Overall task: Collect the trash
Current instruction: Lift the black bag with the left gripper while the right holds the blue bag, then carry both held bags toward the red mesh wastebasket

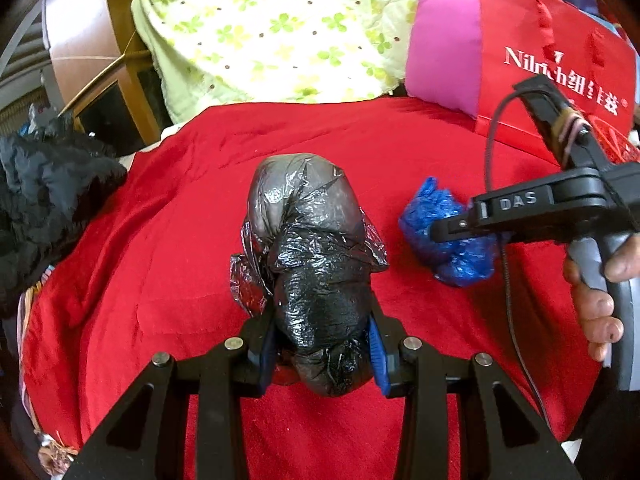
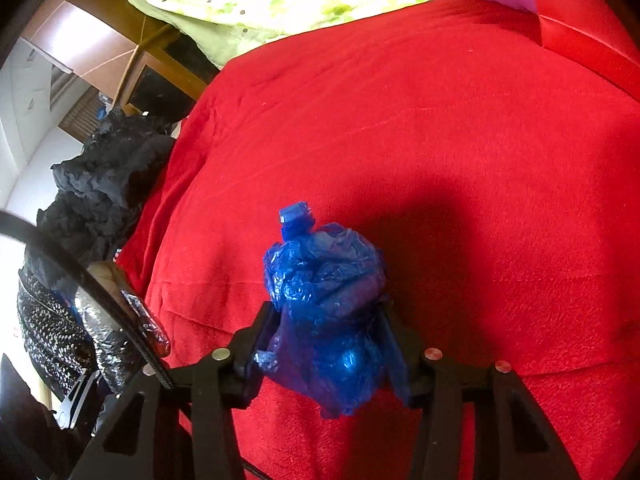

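Glossy crinkled black plastic bag (image 1: 320,280), shiny blue plastic wad (image 2: 328,304), matt red cloth (image 1: 180,240)

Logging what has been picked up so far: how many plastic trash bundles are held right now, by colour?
Black plastic bundle, in the left gripper: 1
Blue plastic bundle, in the right gripper: 1
Total: 2

A bed covered by a red blanket (image 1: 168,216) carries everything here. At its far end lie a green-flowered quilt (image 1: 256,28), a pink pillow (image 1: 444,48) and a red paper bag (image 1: 560,64) with white lettering. A crumpled black garment (image 1: 52,188) lies at the blanket's left edge. Whether the black bag bundle (image 1: 316,248) and the blue plastic bundle (image 1: 444,236) touch the blanket cannot be told
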`<action>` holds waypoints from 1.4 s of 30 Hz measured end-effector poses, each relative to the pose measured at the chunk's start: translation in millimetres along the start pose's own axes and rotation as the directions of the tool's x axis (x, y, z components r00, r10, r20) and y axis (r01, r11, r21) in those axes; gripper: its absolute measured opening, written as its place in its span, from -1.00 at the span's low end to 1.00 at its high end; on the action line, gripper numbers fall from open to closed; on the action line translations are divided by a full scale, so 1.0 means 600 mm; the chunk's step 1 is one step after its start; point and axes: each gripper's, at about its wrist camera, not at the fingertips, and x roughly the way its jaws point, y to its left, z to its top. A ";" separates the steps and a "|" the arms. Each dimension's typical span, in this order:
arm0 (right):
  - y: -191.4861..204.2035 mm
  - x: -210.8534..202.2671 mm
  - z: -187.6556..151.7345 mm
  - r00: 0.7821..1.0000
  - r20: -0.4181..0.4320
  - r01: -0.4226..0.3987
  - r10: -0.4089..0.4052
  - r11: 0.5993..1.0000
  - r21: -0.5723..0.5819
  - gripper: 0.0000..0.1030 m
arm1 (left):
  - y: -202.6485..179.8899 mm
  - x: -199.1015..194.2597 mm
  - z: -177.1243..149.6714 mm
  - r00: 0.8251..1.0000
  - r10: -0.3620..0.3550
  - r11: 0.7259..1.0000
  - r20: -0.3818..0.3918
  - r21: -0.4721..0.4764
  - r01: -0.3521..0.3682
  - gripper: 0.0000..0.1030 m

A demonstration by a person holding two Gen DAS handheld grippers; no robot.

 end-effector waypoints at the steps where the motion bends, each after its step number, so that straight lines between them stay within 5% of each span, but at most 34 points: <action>1: 0.002 -0.001 -0.001 1.000 0.002 -0.001 0.001 1.000 -0.004 -0.05 | 0.000 -0.002 0.001 1.000 -0.004 1.000 0.002 0.004 0.004 -0.22; 9: 0.003 -0.021 0.001 0.999 0.039 -0.012 0.012 1.000 0.000 -0.19 | -0.007 -0.023 0.008 1.000 -0.013 0.999 0.026 0.044 0.011 -0.22; 42: 0.002 -0.161 -0.001 0.971 0.237 -0.028 0.041 0.998 -0.058 -0.20 | -0.037 -0.077 0.021 0.995 -0.040 0.991 0.090 0.130 0.028 -0.21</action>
